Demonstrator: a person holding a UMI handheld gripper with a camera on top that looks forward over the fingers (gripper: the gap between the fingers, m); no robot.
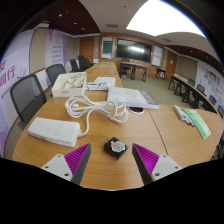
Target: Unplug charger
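A small black charger block [116, 147] lies on the wooden table [150, 128], just ahead of and between my two fingers. A white cable [92, 112] coils beyond it and runs toward a white power strip [53, 130] on the left. My gripper [112, 160] is open, with its purple pads [148, 158] spread wide on either side. The charger stands free on the table with gaps at both sides. Nothing is held.
A white keyboard-like slab [132, 97] lies beyond the cable. A second white power strip [67, 85] lies farther back left. A green booklet [199, 123] and a small box [183, 113] lie at the right. Chairs [27, 95] line the table's left side.
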